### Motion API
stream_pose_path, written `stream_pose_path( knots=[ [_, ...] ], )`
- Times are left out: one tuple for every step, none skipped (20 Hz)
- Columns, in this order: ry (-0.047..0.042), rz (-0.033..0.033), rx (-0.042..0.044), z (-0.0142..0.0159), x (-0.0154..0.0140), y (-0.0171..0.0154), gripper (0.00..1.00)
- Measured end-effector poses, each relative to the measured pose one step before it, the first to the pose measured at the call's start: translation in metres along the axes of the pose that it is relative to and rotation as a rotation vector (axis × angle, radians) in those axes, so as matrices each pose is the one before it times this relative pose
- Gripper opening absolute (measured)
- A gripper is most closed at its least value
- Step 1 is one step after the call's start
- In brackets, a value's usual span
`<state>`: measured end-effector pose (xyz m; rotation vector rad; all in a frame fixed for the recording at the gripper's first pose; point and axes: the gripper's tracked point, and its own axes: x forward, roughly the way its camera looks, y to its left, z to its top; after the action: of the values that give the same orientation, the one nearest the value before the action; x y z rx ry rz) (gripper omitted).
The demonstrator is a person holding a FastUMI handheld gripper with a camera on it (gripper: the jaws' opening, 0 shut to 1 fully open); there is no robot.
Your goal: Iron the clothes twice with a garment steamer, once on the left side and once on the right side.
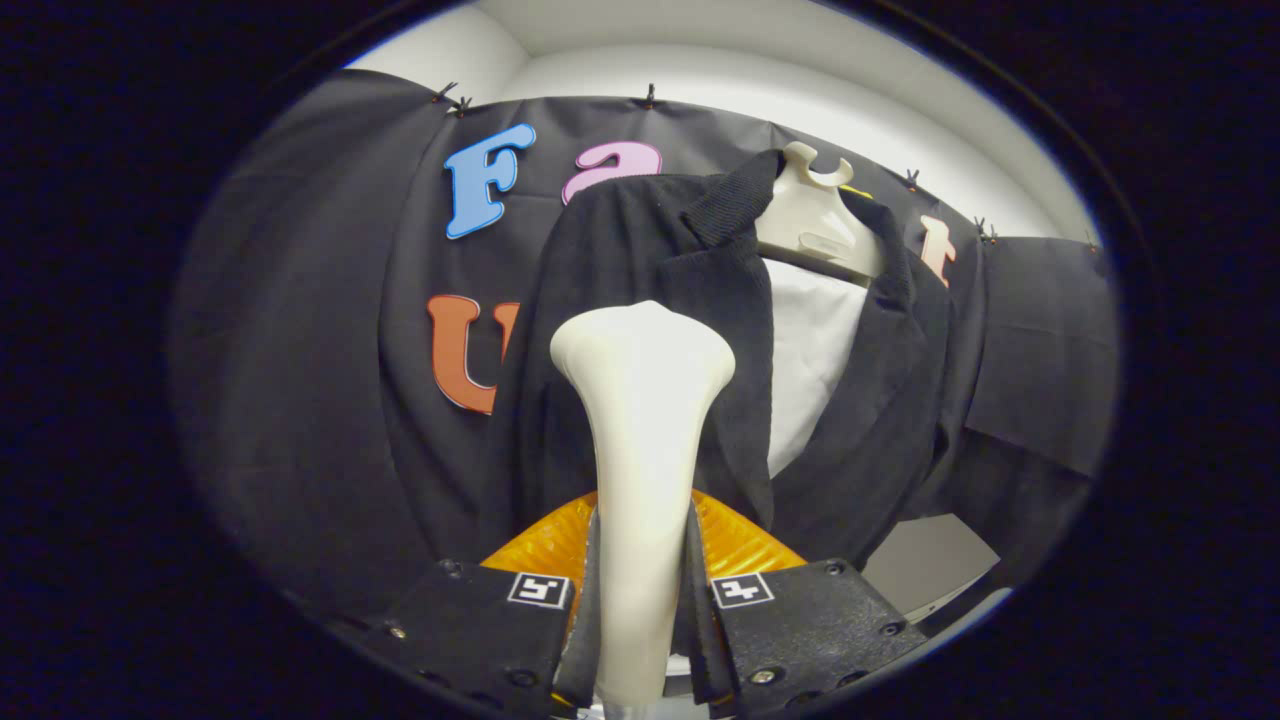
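A cream garment steamer (640, 450) stands upright between my fingers, its wide head up against the left front panel of a black jacket (640, 260). My gripper (640, 600) is shut on the steamer's narrow handle, both pads pressing its sides. The jacket hangs on a cream hanger (815, 215) over a white lining or shirt (815, 350), in front of the booth's black cloth wall. The steamer's head covers part of the left panel. The jacket's right lapel and panel (890, 400) lie beyond the head, to its right.
An orange ribbed part (740, 545) sits just behind my fingers, low under the jacket hem. A pale surface (930, 560) shows below the jacket's right side. White booth wall (700, 70) rises above the cloth.
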<state>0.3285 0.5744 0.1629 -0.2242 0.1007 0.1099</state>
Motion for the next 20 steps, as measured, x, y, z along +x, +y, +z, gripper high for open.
stream_pose_path(
  knots=[
    [0.01121,-0.00211,-0.00128,-0.00858,0.00056,-0.00177,0.38],
    [0.01043,-0.00095,-0.00124,-0.00717,-0.00036,-0.00192,0.38],
    [0.00877,-0.00042,-0.00181,-0.00680,0.00025,-0.00149,0.38],
    [0.00703,-0.00041,0.00090,-0.00660,-0.00012,-0.00126,0.38],
    [0.00964,-0.00217,-0.00259,-0.00770,0.00178,-0.00149,0.38],
    [0.00964,-0.00121,-0.00163,-0.00697,0.00159,-0.00122,0.38],
    [0.01194,-0.00038,-0.00376,-0.00871,0.00222,-0.00211,0.38],
    [0.01423,0.00065,0.00125,-0.00820,0.00030,-0.00089,0.38],
    [0.01286,0.00213,0.00029,-0.00799,0.00008,-0.00080,0.38],
    [0.00953,0.00000,-0.00244,-0.00625,0.00053,-0.00034,0.38],
    [0.00904,0.00068,-0.00397,-0.00627,0.00209,-0.00019,0.38],
    [0.01000,0.00282,-0.00282,-0.00634,0.00111,0.00008,0.39],
    [0.00856,0.00259,-0.00148,-0.00790,0.00072,0.00080,0.39],
    [0.00541,0.00286,-0.00327,-0.00628,0.00078,-0.00049,0.38],
    [0.00715,0.00423,-0.00441,-0.00598,0.00223,-0.00053,0.38],
    [0.00963,0.00465,0.00093,-0.00660,0.00168,0.00034,0.38],
    [0.01392,0.00952,0.00654,-0.00875,0.00140,0.00161,0.38],
    [0.01584,0.00467,0.00363,-0.00820,0.00128,0.00050,0.38],
    [0.01039,0.00270,0.00387,-0.00751,0.00203,-0.00075,0.38],
    [0.01018,0.00370,-0.00095,-0.00718,0.00166,-0.00148,0.38]
  ],
)
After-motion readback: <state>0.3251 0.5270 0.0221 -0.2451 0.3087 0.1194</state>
